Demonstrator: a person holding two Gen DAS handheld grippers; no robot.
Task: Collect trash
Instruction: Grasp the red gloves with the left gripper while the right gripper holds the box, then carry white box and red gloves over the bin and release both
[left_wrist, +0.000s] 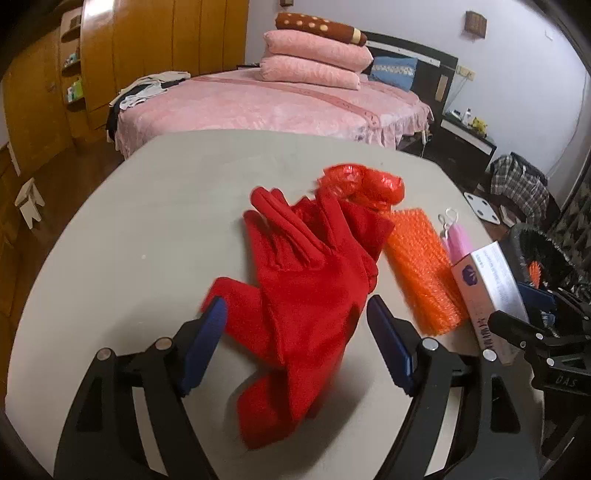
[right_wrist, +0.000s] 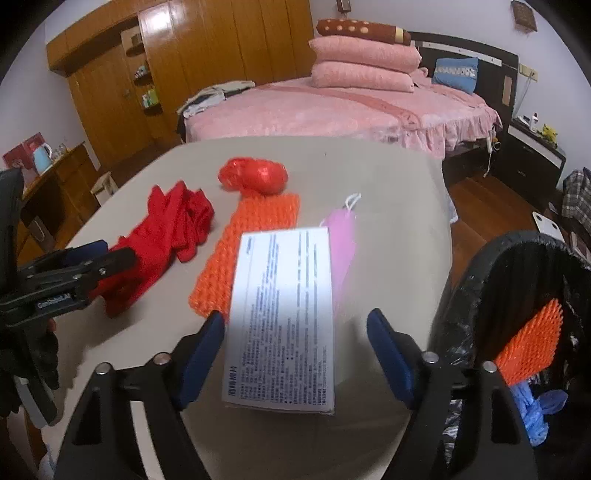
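An orange mesh piece (right_wrist: 528, 350) and blue scrap already lie in the bin (right_wrist: 480, 266); red gloves (left_wrist: 306, 280), orange wrap (right_wrist: 243, 258), box (right_wrist: 280, 314) and mask remain near the desk's right edge, under the spread, empty left gripper (left_wrist: 297, 336) and right gripper (right_wrist: 295, 350)

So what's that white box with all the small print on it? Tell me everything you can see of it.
The white box is a flat, oblong carton, cardboard by the look of it. Its broad face is covered in fine blue and black print, too small to read; in the left view a side panel shows a purple flower emblem. It lies on the beige table, overlapping the orange bubble wrap and the pink mask. It sits between the right gripper's open jaws; its blue pads look clear of it.
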